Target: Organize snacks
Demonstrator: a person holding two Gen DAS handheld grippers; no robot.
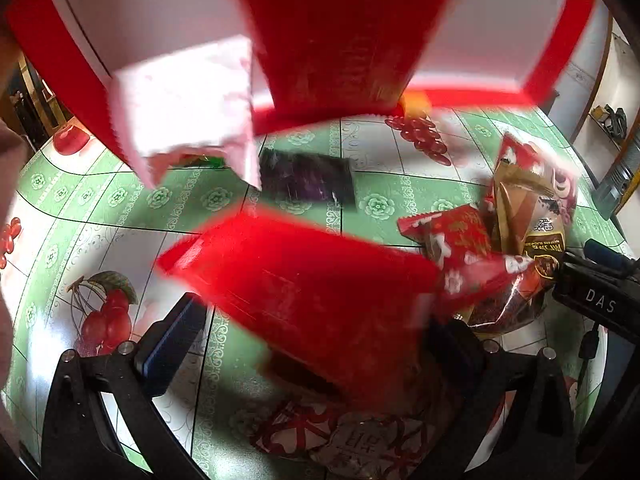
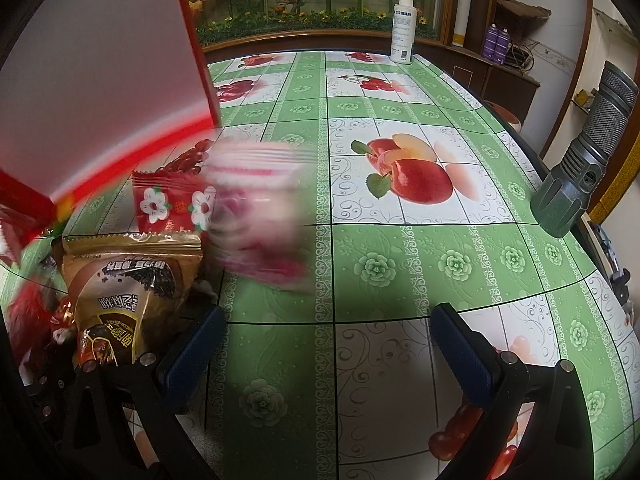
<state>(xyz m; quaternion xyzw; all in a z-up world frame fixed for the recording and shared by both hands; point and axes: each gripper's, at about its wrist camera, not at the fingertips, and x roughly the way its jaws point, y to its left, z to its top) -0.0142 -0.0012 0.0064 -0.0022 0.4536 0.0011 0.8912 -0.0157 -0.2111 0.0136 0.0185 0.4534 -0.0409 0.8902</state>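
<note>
In the left wrist view a red box with a white inside is tipped up and snack packets blur in mid-air: a red packet, a pale pink one and a big red one. A dark purple packet lies on the table. A pile with a red flower packet and a gold-brown packet sits at right. My left gripper is open, fingers either side of the big red packet. My right gripper is open and empty; a pink packet blurs ahead, next to the gold-brown packet and flower packet.
The table carries a green fruit-print cloth. A white spray bottle stands at the far edge. A grey flashlight stands at the right edge. The box wall rises at left. A red-patterned wrapper lies near me.
</note>
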